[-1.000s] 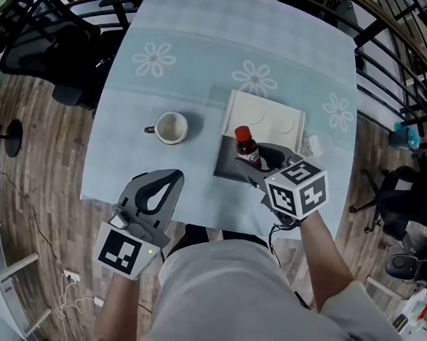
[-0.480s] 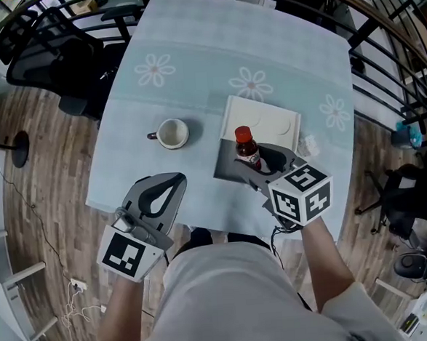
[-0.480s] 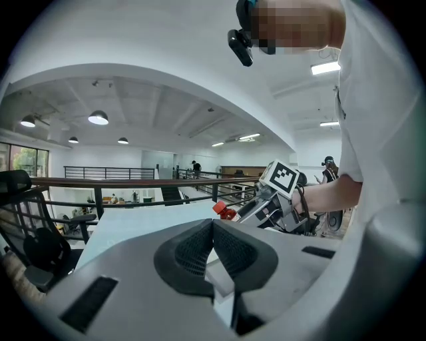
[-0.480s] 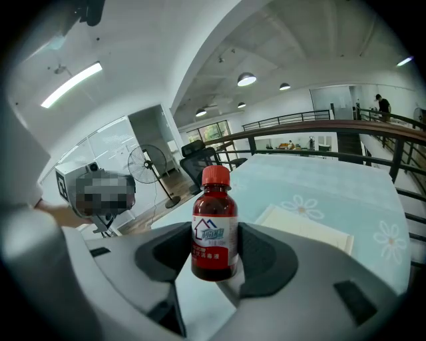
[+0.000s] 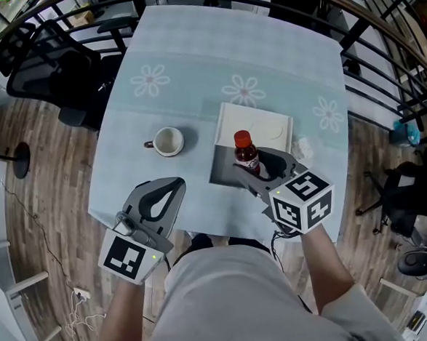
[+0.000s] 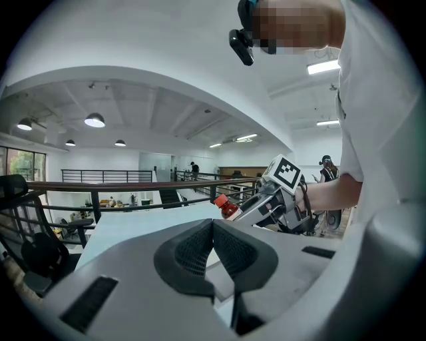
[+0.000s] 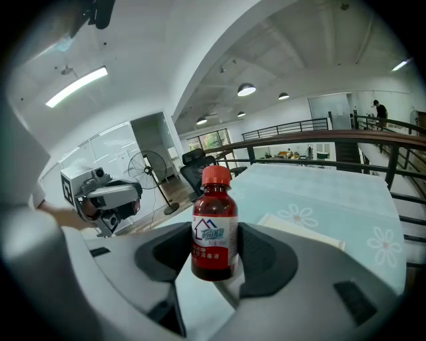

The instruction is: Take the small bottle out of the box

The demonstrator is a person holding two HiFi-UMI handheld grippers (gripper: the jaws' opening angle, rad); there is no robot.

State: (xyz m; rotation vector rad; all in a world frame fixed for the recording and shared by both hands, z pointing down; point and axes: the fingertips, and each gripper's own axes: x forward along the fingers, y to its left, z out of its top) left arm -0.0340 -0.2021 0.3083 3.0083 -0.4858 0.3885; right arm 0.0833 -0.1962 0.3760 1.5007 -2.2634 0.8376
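Right gripper [image 7: 214, 252] clamps the small bottle [image 5: 246, 153] upright at the box's [image 5: 232, 121] near edge; left gripper [image 6: 213, 232] holds its jaws together, empty

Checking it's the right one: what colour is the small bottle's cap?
Red cap on the small bottle; clearest in the right gripper view.

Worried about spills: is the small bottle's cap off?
No, the red cap sits on the small bottle, which is gripped in the right tongs.
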